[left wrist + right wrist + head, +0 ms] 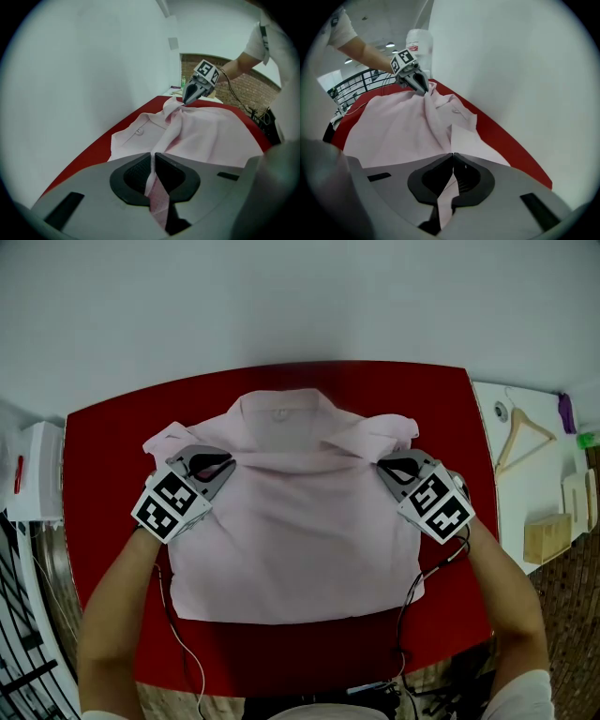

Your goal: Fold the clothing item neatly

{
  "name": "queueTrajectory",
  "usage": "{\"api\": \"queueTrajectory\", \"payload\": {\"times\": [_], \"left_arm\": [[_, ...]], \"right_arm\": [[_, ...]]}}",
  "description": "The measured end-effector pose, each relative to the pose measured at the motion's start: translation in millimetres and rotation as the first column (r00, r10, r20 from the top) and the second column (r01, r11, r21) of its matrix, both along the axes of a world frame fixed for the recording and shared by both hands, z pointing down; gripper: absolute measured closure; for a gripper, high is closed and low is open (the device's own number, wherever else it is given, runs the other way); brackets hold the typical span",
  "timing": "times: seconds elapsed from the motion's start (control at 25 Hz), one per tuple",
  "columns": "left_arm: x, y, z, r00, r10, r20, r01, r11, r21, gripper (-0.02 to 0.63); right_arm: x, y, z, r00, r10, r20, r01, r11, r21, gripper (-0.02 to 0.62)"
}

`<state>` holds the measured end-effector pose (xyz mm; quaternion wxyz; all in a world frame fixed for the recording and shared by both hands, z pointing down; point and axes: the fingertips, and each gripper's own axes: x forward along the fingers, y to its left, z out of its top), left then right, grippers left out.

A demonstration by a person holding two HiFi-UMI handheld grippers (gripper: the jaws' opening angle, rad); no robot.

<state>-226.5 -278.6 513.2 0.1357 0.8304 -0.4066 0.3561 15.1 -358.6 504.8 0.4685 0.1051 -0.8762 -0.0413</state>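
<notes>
Beside white wall [300, 296], red table [103, 493], shirt [291, 540]

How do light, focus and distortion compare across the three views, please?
Head view: even, rather dim light, sharp; the table edge bows from the wide lens. Left gripper view: round black vignette, strong fisheye; the left claw looks soft, the shirt beyond it crisper. Right gripper view: same vignette; right claw soft, lamps bright, no glare on the cloth.

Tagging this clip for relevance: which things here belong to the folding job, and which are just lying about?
In the job:
pink shirt
left tool and right tool, both shut on it
red table

Lying about:
wooden hanger
wooden block
</notes>
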Motion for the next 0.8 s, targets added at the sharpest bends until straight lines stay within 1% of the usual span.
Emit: {"api": "queueTrajectory", "payload": {"times": [0.12,0.24,0.36,0.48,0.6,0.64,0.68,0.72,0.76,0.8], "left_arm": [[1.5,0.4,-0.6,1.000,0.002,-0.004,-0.002,1.000,0.004,0.574],[0.1,-0.8,0.1,1.000,-0.005,-0.001,0.005,1.000,0.003,0.574],[-1.3,-2.7,1.7,1.000,-0.022,-0.004,0.022,1.000,-0.003,0.574],[-1.8,-4.7,3.9,0.999,-0.040,-0.011,0.040,0.999,-0.003,0.574],[-2.7,-7.5,3.2,0.998,-0.055,-0.031,0.055,0.999,0.000,0.574],[-2.8,-7.9,1.6,0.998,-0.056,-0.041,0.056,0.998,0.002,0.574],[-3.3,-7.9,-0.6,0.997,-0.055,-0.050,0.055,0.998,0.004,0.572],[-4.4,-7.6,-3.1,0.997,-0.052,-0.056,0.053,0.999,0.005,0.556],[-5.9,-7.1,-5.6,0.997,-0.048,-0.061,0.048,0.999,0.006,0.524],[-7.8,-6.2,-8.0,0.997,-0.042,-0.062,0.042,0.999,0.006,0.507]], "right_arm": [[-10.6,-24.3,-8.6,0.998,0.045,0.036,-0.048,0.997,0.059,0.575],[-24.8,-53.5,-9.9,0.996,0.079,0.046,-0.084,0.989,0.119,0.575],[-37.8,-82.5,-9.1,0.990,0.128,0.056,-0.135,0.978,0.156,0.575],[-47.2,-104.0,-5.2,0.980,0.185,0.076,-0.195,0.968,0.157,0.574],[-53.6,-122.7,2.1,0.965,0.240,0.103,-0.253,0.958,0.132,0.573],[-55.2,-127.7,3.9,0.961,0.253,0.113,-0.266,0.956,0.122,0.563],[-56.6,-132.1,3.5,0.957,0.260,0.127,-0.275,0.954,0.119,0.524],[-57.3,-136.0,0.1,0.954,0.262,0.144,-0.281,0.951,0.127,0.439],[-56.9,-138.7,-5.7,0.953,0.257,0.160,-0.280,0.949,0.144,0.413],[-55.1,-139.7,-12.8,0.955,0.244,0.169,-0.272,0.947,0.169,0.411]]}}
